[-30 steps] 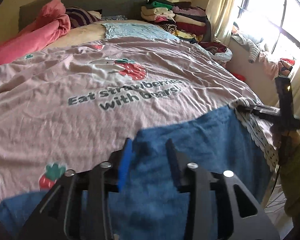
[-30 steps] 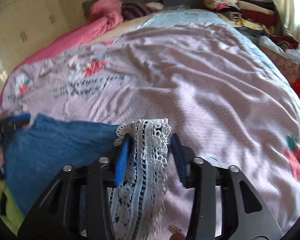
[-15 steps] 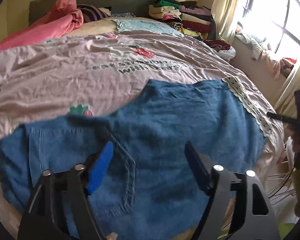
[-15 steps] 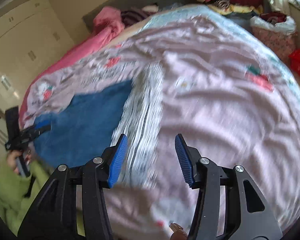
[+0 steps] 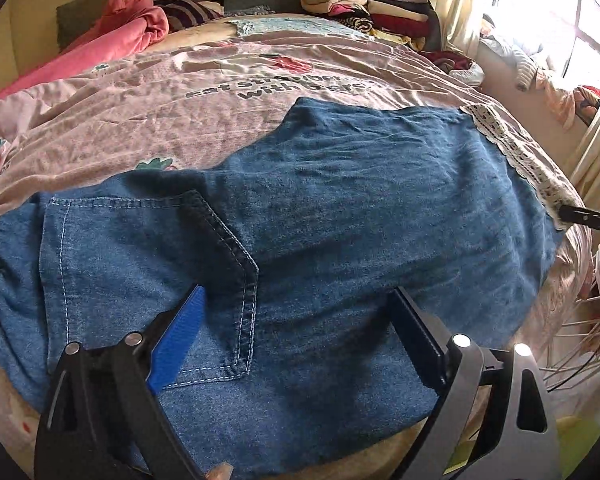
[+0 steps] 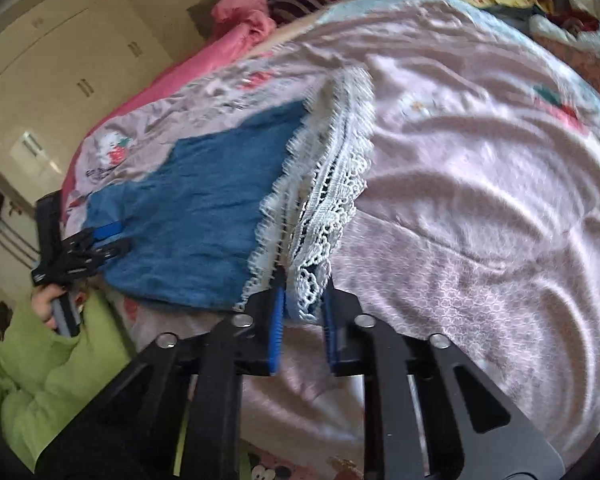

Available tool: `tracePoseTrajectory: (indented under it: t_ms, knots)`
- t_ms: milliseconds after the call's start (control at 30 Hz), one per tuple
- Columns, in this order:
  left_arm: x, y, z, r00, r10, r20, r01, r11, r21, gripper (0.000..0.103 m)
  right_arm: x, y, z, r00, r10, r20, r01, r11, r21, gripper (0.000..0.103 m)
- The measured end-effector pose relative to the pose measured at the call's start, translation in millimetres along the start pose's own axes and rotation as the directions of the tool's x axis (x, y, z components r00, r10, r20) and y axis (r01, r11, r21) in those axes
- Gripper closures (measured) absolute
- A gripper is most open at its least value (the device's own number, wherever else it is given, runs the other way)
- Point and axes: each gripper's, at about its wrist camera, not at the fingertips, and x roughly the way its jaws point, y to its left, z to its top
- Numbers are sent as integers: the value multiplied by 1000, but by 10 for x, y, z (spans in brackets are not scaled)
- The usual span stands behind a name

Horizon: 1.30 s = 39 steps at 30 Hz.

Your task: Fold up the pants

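Sunlit bed point(image 5: 148, 128), pants point(image 5: 340, 208) spread flat near its foot edge. Left gripper point(image 5: 296, 332) – jaws just opened wide, nothing between them, poised over the pocket. Right gripper point(image 6: 302, 300) – just closed, pinching the lace hem point(image 6: 328, 216). Spreading apparently finished; fold likely next. Left view alone shows pocket and waistband; right view alone shows the pinch on the lace.

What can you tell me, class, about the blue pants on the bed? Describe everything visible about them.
The pants are blue denim-like cloth with a stitched back pocket, a gathered waistband at the left and a white lace trim along the leg hem. They lie spread flat, slightly wrinkled, across the pink printed bedcover. The right gripper pinches the lace hem; the left gripper hovers open over the pocket.
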Motion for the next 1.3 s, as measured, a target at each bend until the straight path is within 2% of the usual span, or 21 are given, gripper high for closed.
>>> tracePoseTrajectory:
  t_ms: [100, 233, 433, 500, 567, 733, 800, 1000, 1167, 1300]
  knots:
    - [5, 8, 0, 1000, -2, -1, 2, 1000, -6, 12, -81, 23, -49, 998, -47, -35, 47, 999, -10, 94]
    - [25, 25, -4, 1000, -13, -1, 13, 1000, -13, 12, 132, -67, -155, 988, -113, -105, 115, 993, 17, 91]
    - [30, 49, -19, 1000, -27, 5, 27, 999, -22, 12, 171, -56, -155, 985, -137, -109, 140, 990, 22, 86]
    - [4, 57, -17, 999, -34, 9, 34, 999, -25, 12, 100, -64, -130, 983, -154, -96, 159, 986, 42, 72]
    - [-76, 92, -7, 999, -29, 26, 30, 999, -37, 8, -14, -63, -73, 983, -175, -61, 178, 983, 41, 62]
    - [-386, 336, 30, 995, -12, 100, 24, 993, -120, 8, -181, 67, 85, 973, -230, 33, 230, 973, -8, 54]
    - [-497, 417, 46, 992, 15, 122, 1, 991, -137, 8, -191, 172, 148, 970, -232, 69, 235, 971, -36, 46]
    - [-685, 470, 92, 982, 99, 160, -79, 989, -128, 8, 47, 551, 280, 976, -193, 104, 207, 967, -146, 38]
    - [-605, 341, 274, 987, 46, 155, -32, 996, -89, 8, 396, 828, 434, 982, -165, 89, 181, 957, -225, 36]
    - [-401, 163, 513, 989, -83, 122, 93, 993, -77, 8, 651, 1039, 582, 986, -149, 76, 164, 944, -287, 34]
